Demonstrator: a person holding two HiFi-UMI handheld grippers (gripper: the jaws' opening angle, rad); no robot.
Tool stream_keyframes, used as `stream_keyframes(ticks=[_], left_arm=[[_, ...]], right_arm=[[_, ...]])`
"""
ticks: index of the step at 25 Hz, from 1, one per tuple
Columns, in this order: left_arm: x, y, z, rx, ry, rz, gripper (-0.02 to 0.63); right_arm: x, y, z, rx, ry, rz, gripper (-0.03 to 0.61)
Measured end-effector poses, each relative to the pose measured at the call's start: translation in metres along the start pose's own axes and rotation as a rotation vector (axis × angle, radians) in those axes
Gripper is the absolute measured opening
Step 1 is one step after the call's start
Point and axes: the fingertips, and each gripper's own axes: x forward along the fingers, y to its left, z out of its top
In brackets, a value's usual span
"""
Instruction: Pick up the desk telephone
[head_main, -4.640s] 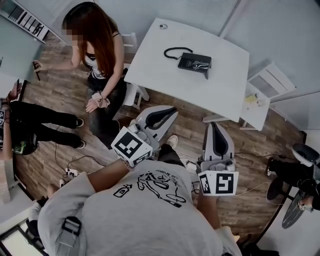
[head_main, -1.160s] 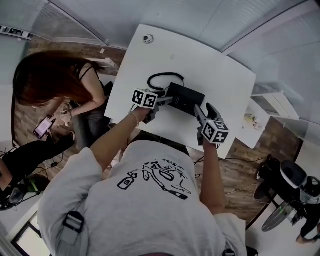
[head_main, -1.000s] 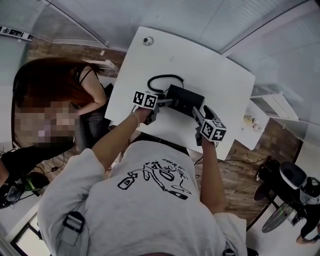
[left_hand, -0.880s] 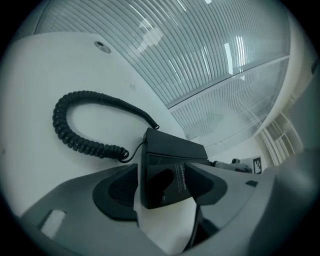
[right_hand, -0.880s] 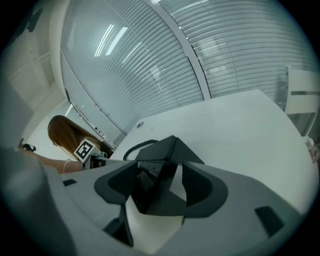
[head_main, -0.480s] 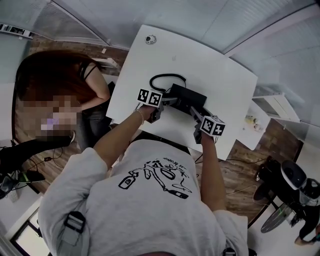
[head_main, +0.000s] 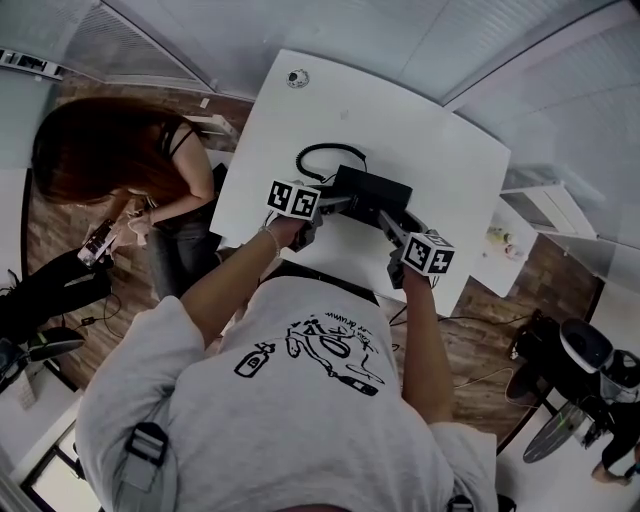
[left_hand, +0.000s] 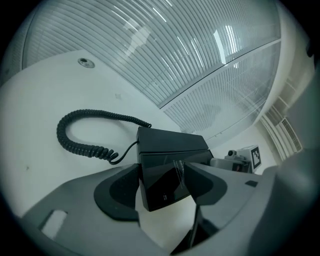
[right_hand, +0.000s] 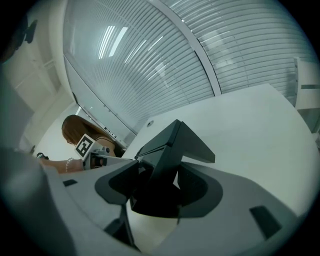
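The black desk telephone (head_main: 371, 193) lies near the middle of the white table (head_main: 440, 150), and its coiled cord (head_main: 316, 155) loops off to the left. My left gripper (head_main: 336, 204) is shut on the phone's left end, which fills the gap between the pads in the left gripper view (left_hand: 165, 182). My right gripper (head_main: 391, 222) is shut on the phone's right end (right_hand: 165, 150). There the body (right_hand: 159, 187) sits between the pads, tilted. Whether the phone is off the table cannot be told.
A small round fitting (head_main: 296, 77) is set in the table's far left corner. A seated person (head_main: 110, 160) holding a phone is close to the table's left edge. A low white shelf (head_main: 530, 210) stands at the right. Ribbed glass walls (left_hand: 165, 45) rise behind the table.
The wearer has walked up to the table from well away. Both grippers have come onto the phone's two ends. In the last half second, almost nothing has moved.
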Motion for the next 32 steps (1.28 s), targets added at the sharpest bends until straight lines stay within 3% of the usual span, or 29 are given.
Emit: stream_keyframes(ticks=[12, 22, 32], left_arm=[[-0.061, -0.065, 0.029, 0.003, -0.138, 0.021, 0.272], [-0.107, -0.133, 0.053, -0.031, -0.249, -0.031, 0.272], [-0.157, -0.186, 0.085, -0.002, -0.322, -0.095, 0.272]], right_arm=[[-0.056, 0.055, 0.037, -0.030, -0.086, 0.054, 0.236], [-0.113, 0.104, 0.075, -0.079, -0.157, 0.075, 0.236], [-0.154, 0.159, 0.119, -0.158, -0.220, 0.076, 0.236]])
